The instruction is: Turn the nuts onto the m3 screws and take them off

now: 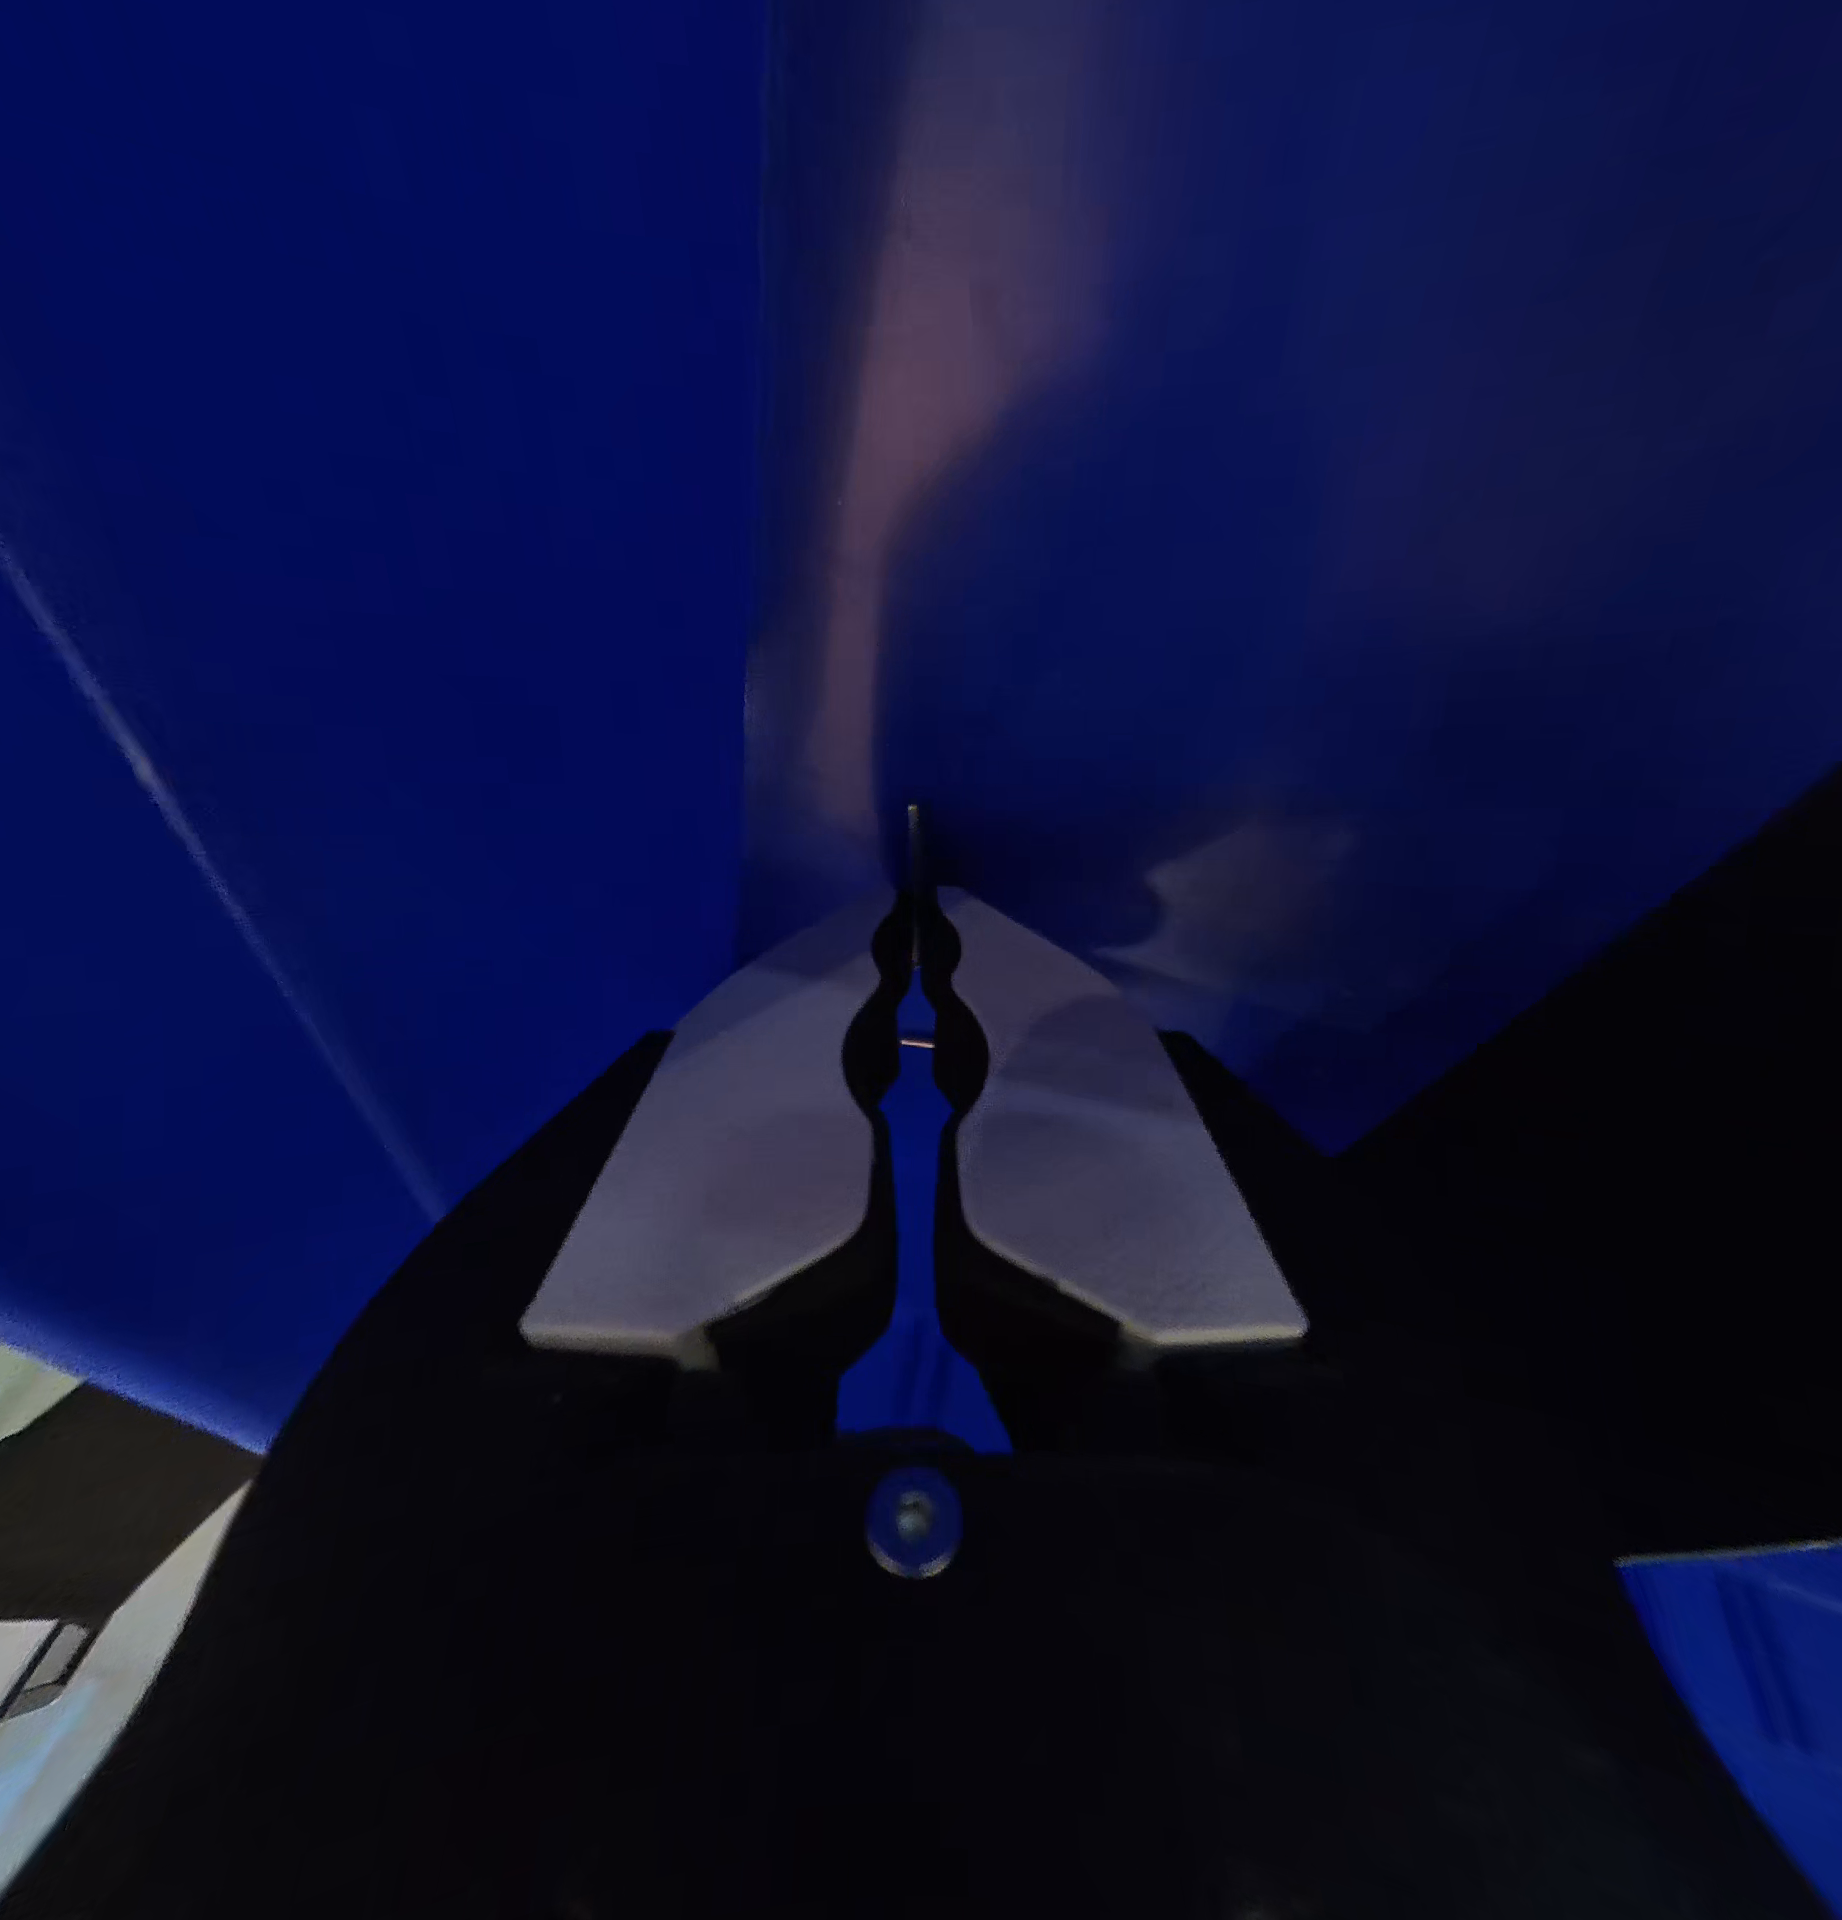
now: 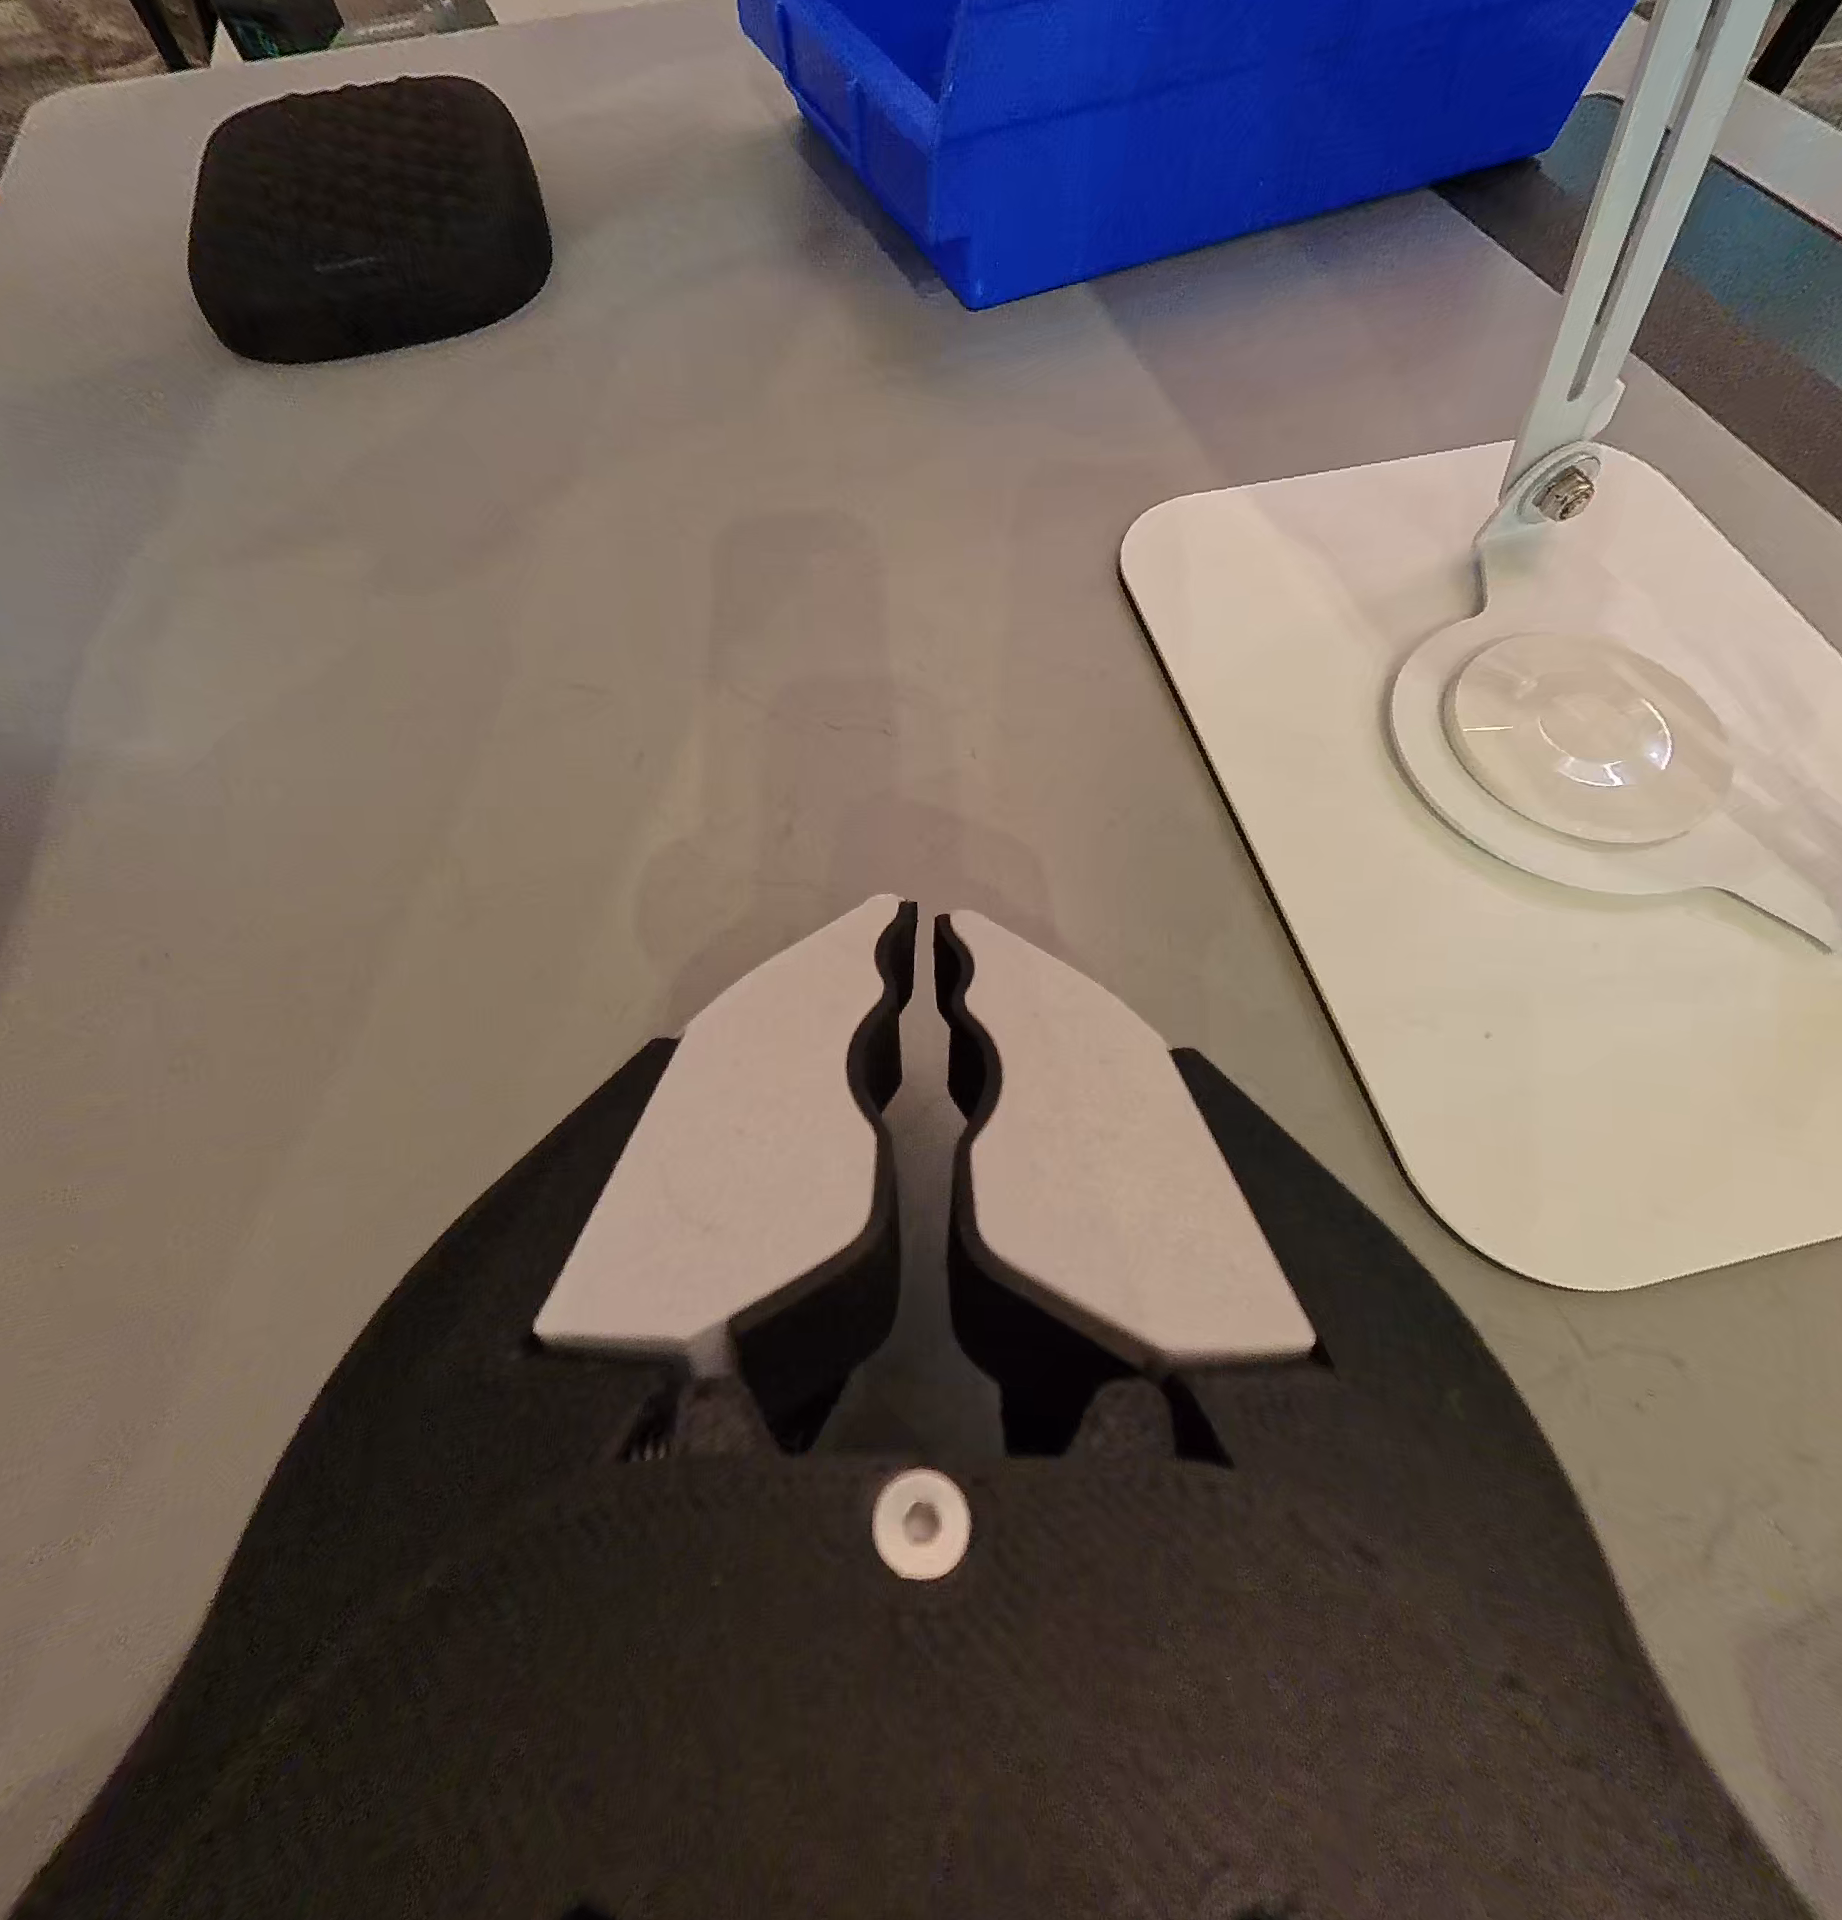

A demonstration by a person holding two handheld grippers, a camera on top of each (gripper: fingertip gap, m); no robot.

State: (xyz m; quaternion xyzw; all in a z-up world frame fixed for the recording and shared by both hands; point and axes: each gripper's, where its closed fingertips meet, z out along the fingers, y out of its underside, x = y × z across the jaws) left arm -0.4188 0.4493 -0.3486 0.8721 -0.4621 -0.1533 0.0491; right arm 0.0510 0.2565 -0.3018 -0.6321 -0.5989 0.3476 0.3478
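Pin: a thin metal sliver [image 1: 913, 831] sticks out just ahead of the left gripper [image 1: 915, 914]. The jaws are closed on it and the dark pads [image 1: 886, 945] meet around its lower end. A short bit of wire crosses the gap farther back. Blue bin [image 1: 377, 520] walls meet in a corner straight ahead and fill the view on both sides. The hold is only at the very tips, so I judge that steady pressure and a slow, straight motion suit it best. No writing shows here.

The right gripper [image 2: 922, 920] is almost closed, with a slit between the tips, and holds nothing. It hangs over the grey table [image 2: 481, 675]. A black pad [image 2: 366, 213] lies far ahead-left, the bin [image 2: 1156, 156] far ahead, and a white stand [image 2: 1364, 987] near on the right. A faint mark on the pad is unreadable.
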